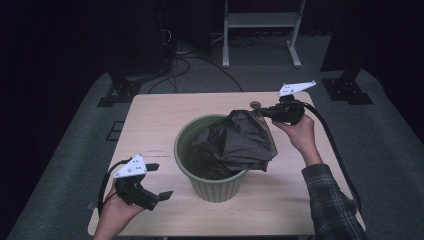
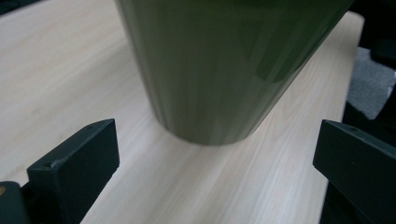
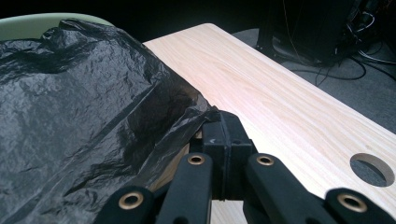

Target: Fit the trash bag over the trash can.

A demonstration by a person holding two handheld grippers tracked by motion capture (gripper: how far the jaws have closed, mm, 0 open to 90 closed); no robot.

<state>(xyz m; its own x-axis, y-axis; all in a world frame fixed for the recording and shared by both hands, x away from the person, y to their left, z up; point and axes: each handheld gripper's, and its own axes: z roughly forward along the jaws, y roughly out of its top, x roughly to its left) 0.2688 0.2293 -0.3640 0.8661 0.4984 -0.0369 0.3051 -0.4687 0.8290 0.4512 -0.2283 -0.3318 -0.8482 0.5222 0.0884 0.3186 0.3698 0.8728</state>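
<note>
A light wooden table (image 1: 150, 120) stands on grey carpet (image 1: 385, 145), a white rack (image 1: 260, 22) behind it.

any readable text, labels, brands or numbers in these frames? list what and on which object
None: no word, label, brand or number can be read.
Green bin: plain ribbed wall, no print.
Black bag: crinkled plastic, no print.
Right gripper: a small pale mark on its jaw block, too small to read.
Left gripper: white plate with holes, no lettering.
Table: bare wood grain.
</note>
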